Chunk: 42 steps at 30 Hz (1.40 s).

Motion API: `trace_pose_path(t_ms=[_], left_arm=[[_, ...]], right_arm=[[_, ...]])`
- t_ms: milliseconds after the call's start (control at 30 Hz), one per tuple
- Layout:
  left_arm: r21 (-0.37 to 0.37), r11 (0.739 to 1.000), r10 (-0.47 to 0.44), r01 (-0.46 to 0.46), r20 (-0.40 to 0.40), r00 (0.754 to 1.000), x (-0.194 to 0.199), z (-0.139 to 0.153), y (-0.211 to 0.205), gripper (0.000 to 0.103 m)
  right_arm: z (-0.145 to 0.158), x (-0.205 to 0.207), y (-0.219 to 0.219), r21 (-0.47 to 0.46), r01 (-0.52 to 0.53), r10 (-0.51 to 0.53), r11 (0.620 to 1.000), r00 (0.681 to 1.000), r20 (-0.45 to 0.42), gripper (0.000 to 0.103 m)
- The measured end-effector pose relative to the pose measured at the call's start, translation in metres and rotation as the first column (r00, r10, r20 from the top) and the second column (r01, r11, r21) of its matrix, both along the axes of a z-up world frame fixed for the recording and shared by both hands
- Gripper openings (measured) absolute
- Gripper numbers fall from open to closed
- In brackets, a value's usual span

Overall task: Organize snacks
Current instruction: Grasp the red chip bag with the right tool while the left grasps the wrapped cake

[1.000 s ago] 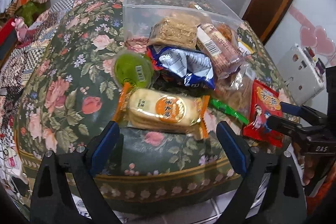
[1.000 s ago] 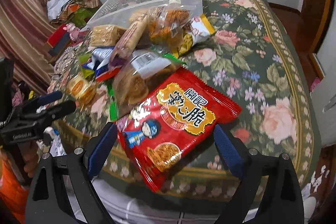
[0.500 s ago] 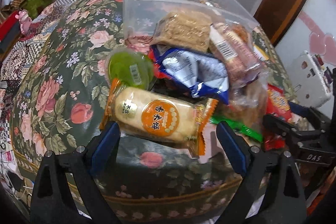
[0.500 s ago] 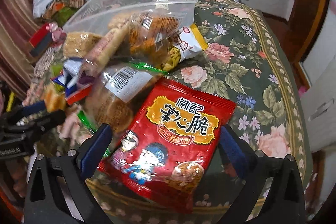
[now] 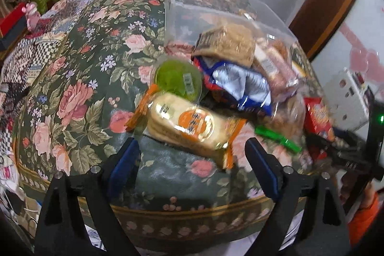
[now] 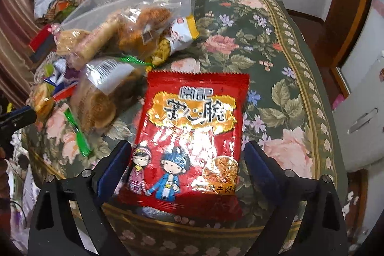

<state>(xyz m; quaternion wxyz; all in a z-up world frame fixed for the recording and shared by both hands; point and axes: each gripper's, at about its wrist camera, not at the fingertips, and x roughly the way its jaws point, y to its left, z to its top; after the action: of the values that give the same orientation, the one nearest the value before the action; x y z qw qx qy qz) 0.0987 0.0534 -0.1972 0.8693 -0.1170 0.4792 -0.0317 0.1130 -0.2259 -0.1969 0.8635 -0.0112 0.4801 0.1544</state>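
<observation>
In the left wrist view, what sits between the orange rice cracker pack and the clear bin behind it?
A green jelly cup, directly behind the rice cracker pack, then bare flowered tablecloth up to the clear bin. The left wrist view shows this.

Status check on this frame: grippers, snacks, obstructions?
Both grippers closing, nothing pinched: left gripper at rice cracker pack, right gripper straddling red snack bag. Clear bin behind pile, unobstructed.

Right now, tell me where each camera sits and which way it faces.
Left wrist: rides on the left tongs, angled down at the orange-ended cracker pack lying ahead of its closing blue pads; an orange sleeve shows at right.
Right wrist: rides on the right tongs, angled down at the red snack bag lying between its closing pads, untouched.
Shared: the clear bin, the red snack bag, the floral tablecloth, and each other's tongs.
</observation>
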Motion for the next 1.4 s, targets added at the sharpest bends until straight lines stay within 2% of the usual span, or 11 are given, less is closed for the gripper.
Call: trace_pose_path(t_ms=[200,367,433,600,700,800,933,967,1067,1100,1400], left_arm=[[-0.043,0.994,0.101,-0.105,-0.088,0.991,0.026,-0.014,0.002,0.093],[0.000,0.988,0.152,-0.152,-0.057,0.987,0.034,-0.017,0.002,0.093],[0.015,0.989,0.147,-0.146,-0.043,0.988,0.032,-0.018,0.002,0.091],[0.091,0.989,0.119,-0.116,-0.024,0.993,0.021,-0.020,0.007,0.059],[0.126,0.987,0.099,-0.097,-0.009,0.995,0.014,-0.020,0.013,0.040],[0.123,0.989,0.082,-0.081,-0.007,0.997,0.008,-0.019,0.019,0.030],[0.112,0.992,0.068,-0.065,-0.024,0.997,0.005,-0.017,0.023,0.031],[0.119,0.991,0.068,-0.064,-0.028,0.997,0.005,-0.016,0.023,0.037],[0.146,0.986,0.082,-0.080,-0.008,0.997,0.002,-0.009,0.022,0.076],[0.153,0.984,0.087,-0.088,0.013,0.996,0.000,-0.006,0.022,0.080],[0.192,0.968,0.163,-0.162,0.009,0.987,0.021,-0.013,0.038,0.076]], right_arm=[[-0.002,0.006,0.009,-0.014,-0.011,0.011,1.000,1.000,-0.012,0.095],[-0.006,0.011,0.017,-0.038,-0.028,0.028,0.999,1.000,-0.003,0.094],[-0.005,0.009,0.015,-0.035,-0.035,0.036,0.999,0.999,0.007,0.087],[-0.003,0.010,0.004,-0.010,-0.023,0.023,1.000,1.000,0.018,0.067],[-0.003,0.009,0.001,-0.005,-0.024,0.024,1.000,0.999,0.026,0.065],[-0.003,0.008,0.004,-0.013,-0.030,0.031,0.999,0.999,0.036,0.065],[-0.002,0.006,0.005,-0.011,-0.030,0.030,0.999,0.999,0.039,0.065],[-0.002,0.006,0.005,-0.010,-0.029,0.029,1.000,0.999,0.039,0.065],[-0.001,0.005,0.004,-0.008,-0.027,0.027,1.000,0.999,0.043,0.065],[0.000,0.005,0.003,-0.006,-0.023,0.023,1.000,0.999,0.046,0.065],[0.016,0.004,-0.006,0.029,0.010,-0.013,1.000,0.996,0.085,0.065]])
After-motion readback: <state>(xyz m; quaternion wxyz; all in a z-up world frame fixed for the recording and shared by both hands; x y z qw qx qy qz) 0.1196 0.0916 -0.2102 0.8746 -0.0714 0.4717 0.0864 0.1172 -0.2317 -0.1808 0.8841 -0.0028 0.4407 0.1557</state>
